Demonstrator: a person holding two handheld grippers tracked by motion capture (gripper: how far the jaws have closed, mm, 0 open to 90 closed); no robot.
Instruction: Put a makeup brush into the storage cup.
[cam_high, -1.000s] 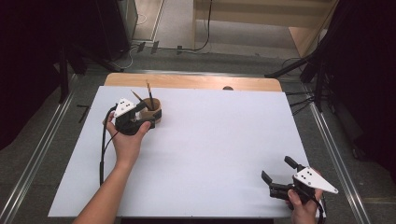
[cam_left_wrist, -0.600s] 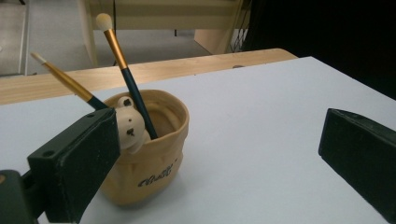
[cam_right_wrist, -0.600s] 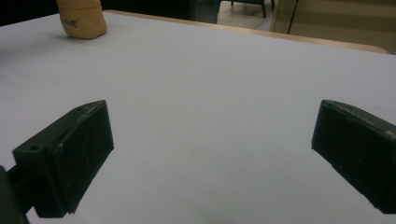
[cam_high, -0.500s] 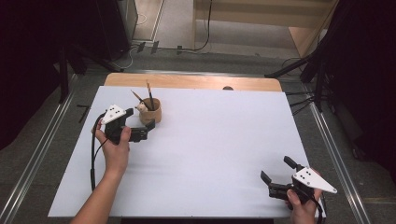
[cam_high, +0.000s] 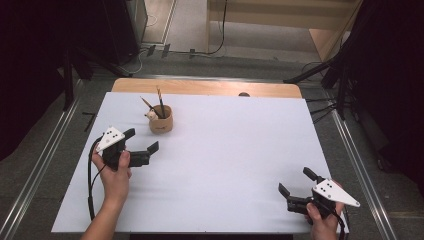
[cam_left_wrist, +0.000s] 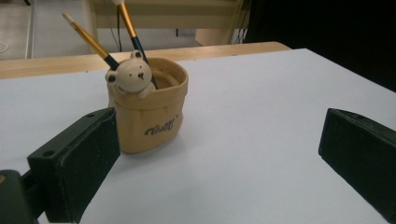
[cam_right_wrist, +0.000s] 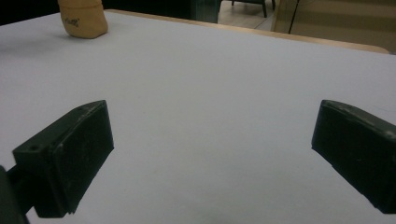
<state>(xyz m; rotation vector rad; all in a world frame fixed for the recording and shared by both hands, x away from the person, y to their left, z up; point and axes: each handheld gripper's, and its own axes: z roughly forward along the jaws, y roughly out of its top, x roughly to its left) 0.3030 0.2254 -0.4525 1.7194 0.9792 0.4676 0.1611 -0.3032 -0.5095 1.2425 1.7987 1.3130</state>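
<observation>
A tan fabric cup (cam_high: 161, 120) with a small bear figure (cam_left_wrist: 133, 77) on its rim stands at the far left of the white table (cam_high: 225, 150). It holds two paint brushes (cam_high: 159, 101). My left gripper (cam_high: 141, 139) is just in front of the cup and apart from it. Its jaws have just been opening and stand wide with nothing between them. In the left gripper view the cup (cam_left_wrist: 149, 116) sits just beyond the left jaw. My right gripper (cam_high: 295, 181) rests open and empty at the near right corner. The cup (cam_right_wrist: 83, 18) shows far off in the right gripper view.
A bare wooden strip (cam_high: 200, 87) runs along the table's far edge. Metal rails (cam_high: 45, 165) lie on the floor at both sides, with dark stands (cam_high: 345, 75) beyond. White tabletop stretches between the two grippers.
My left gripper has let go of the cup, opened, and drawn back toward the near left. The cup stays standing where it was. The right gripper has not moved.
</observation>
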